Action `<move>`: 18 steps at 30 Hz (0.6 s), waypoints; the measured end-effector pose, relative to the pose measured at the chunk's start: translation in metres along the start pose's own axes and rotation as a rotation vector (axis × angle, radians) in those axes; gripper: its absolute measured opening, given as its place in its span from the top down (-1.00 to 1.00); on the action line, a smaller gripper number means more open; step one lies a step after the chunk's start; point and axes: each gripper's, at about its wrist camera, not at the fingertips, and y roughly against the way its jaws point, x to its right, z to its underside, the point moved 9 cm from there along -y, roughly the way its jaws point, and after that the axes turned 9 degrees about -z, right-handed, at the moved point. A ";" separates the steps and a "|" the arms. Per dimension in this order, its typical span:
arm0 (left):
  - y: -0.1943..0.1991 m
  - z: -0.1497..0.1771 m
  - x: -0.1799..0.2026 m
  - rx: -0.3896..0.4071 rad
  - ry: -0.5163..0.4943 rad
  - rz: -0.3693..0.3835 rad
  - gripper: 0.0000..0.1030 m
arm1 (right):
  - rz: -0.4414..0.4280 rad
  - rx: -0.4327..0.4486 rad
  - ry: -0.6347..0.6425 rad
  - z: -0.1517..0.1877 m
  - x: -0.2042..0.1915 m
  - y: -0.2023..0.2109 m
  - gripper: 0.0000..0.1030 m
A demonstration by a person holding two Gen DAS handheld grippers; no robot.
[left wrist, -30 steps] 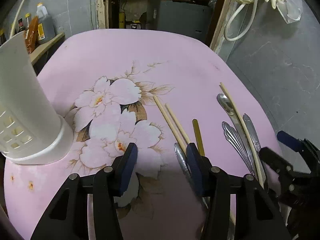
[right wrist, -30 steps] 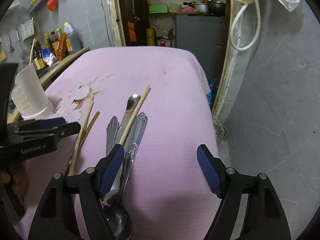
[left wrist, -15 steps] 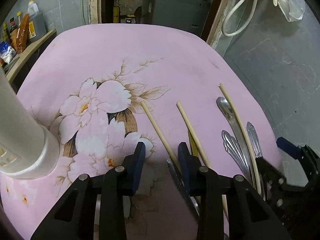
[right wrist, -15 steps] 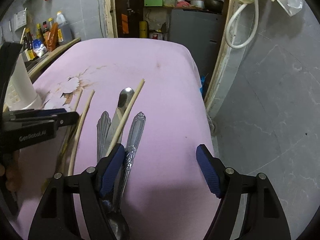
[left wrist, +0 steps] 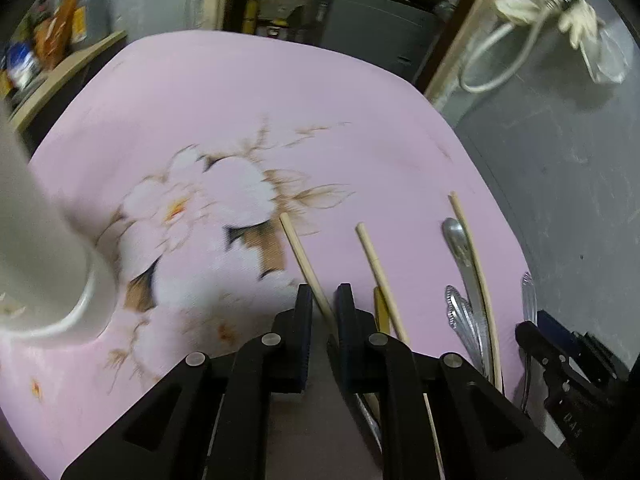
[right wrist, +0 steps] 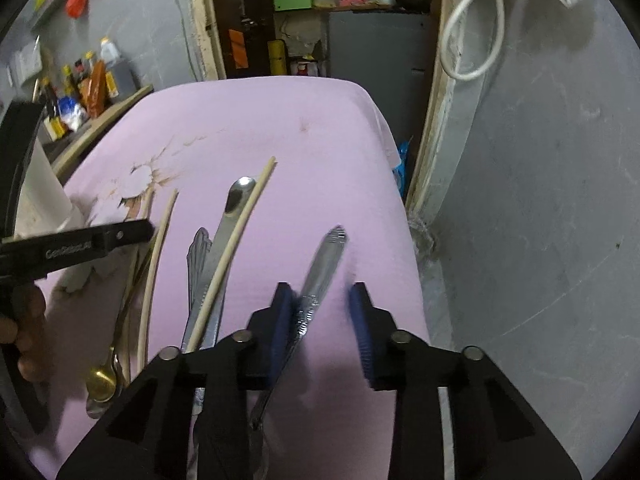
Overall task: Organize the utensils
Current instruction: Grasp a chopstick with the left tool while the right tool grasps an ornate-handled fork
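Left gripper (left wrist: 323,300): a wooden chopstick (left wrist: 304,260) runs straight into the slot between its fingertips, far end lying out on the flower print of the pink tablecloth (left wrist: 248,96). Jaws are closing, gap down to a sliver about as wide as the stick. Can't tell if the pads actually press it yet; the frame is blurred there.

A second chopstick (left wrist: 376,260) lies just right of that gripper's right finger, outside the jaws, with a yellow-handled utensil (left wrist: 380,308) tucked beside it. Further right, a third, paler chopstick (left wrist: 474,256) lies over a steel spoon handle (left wrist: 456,236) and a fluted steel handle (left wrist: 460,308).

White utensil holder (left wrist: 36,248) stands at the left edge of the cloth, well apart from the chopsticks.

Right gripper (right wrist: 320,300): an ornate silver utensil handle (right wrist: 324,264) sits between its fingers, slanted, resting against the left blue pad (right wrist: 282,320). There is a clear gap to the right pad. Jaws are closing but not clamped; the handle is motion-blurred.

In the right wrist view, the rest of the cutlery lies left of that gripper on the cloth: pale chopstick across the spoon and fluted handles, then more chopsticks and a gold spoon (right wrist: 102,380) near the cloth's near-left edge. The person's hand (right wrist: 20,340) holding the left gripper shows at the left edge.
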 end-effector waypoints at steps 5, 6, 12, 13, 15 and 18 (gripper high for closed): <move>0.005 0.003 -0.016 -0.029 0.052 0.055 0.82 | -0.048 -0.034 -0.057 0.001 0.003 -0.008 0.46; 0.005 0.002 -0.017 -0.039 0.050 0.071 0.82 | -0.047 -0.039 -0.063 0.000 0.003 -0.010 0.44; 0.006 -0.002 -0.015 -0.055 0.046 0.085 0.82 | -0.040 -0.041 -0.063 0.000 0.002 -0.013 0.48; 0.007 -0.003 -0.015 -0.054 0.053 0.082 0.83 | -0.042 -0.041 -0.071 0.000 0.003 -0.011 0.54; 0.010 0.000 -0.015 -0.048 0.073 0.079 0.84 | -0.059 -0.033 -0.113 -0.001 0.005 -0.008 0.68; 0.017 0.003 -0.017 -0.035 0.101 0.081 0.86 | -0.096 -0.023 -0.184 -0.001 0.010 -0.004 0.85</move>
